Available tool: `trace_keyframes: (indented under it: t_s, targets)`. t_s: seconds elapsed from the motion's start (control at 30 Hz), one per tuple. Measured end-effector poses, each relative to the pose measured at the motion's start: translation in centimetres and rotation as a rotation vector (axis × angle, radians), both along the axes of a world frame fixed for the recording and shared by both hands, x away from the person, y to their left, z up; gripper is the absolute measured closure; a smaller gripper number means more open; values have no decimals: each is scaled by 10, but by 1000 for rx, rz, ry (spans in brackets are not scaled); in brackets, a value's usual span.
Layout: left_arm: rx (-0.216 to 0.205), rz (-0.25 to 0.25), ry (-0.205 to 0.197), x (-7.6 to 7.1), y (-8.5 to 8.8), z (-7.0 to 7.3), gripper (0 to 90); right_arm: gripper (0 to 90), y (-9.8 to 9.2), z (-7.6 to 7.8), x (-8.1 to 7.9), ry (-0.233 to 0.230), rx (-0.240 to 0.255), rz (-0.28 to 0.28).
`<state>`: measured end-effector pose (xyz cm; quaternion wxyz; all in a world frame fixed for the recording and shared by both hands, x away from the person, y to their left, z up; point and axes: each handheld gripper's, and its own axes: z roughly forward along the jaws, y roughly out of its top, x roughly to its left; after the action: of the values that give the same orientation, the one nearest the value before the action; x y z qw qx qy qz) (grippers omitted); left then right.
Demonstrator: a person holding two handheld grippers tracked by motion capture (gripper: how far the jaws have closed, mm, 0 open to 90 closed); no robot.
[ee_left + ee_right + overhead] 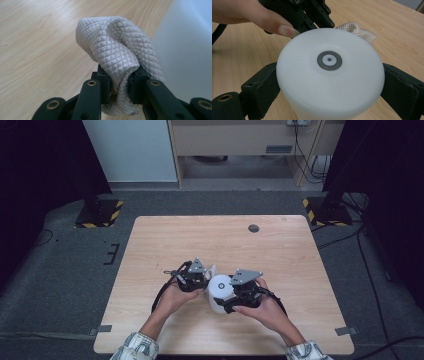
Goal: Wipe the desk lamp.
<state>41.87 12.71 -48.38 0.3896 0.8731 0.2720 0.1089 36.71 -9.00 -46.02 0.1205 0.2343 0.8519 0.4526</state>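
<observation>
Near the table's (150,245) front edge, the right gripper (235,301) clamps a white plastic cylinder (219,290), its grey centre disc (329,60) clear from the right gripper view. The left gripper view shows the left gripper (120,85) pinching a quilted beige cloth (117,47) (touching the cylinder).

Bare wooden table (215,240) lies open on every side of the white cylinder (219,292); a small dark grommet (253,228) sits well beyond it.
</observation>
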Motion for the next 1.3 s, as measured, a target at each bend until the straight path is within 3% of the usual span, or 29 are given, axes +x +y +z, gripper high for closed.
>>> trace_keyframes:
  t_s: [0.2, 0.57, 0.73, 1.0, 1.13, 1.3]
  targets:
    - [-25, 10, -1, -2, 4, 4, 740, 56, -1, -3, -1, 0, 8, -24]
    - [-79, -21, -38, 2, 3, 26, 740, 94, -2, -3, -4, -4, -3, -19]
    - [-72, -38, -9, 11, -5, 15, 741, 94, -3, -3, -3, -4, -4, -15]
    - [16, -58, 25, 14, -11, -7, 742, 94, -3, -3, -3, -1, -7, -7]
    - [11, -58, 36, 15, -11, -12, 741, 93, -2, -3, -3, -3, -5, -7]
    - [-14, -63, 30, 15, -8, -7, 741, 94, -3, -3, -2, 1, -7, -5]
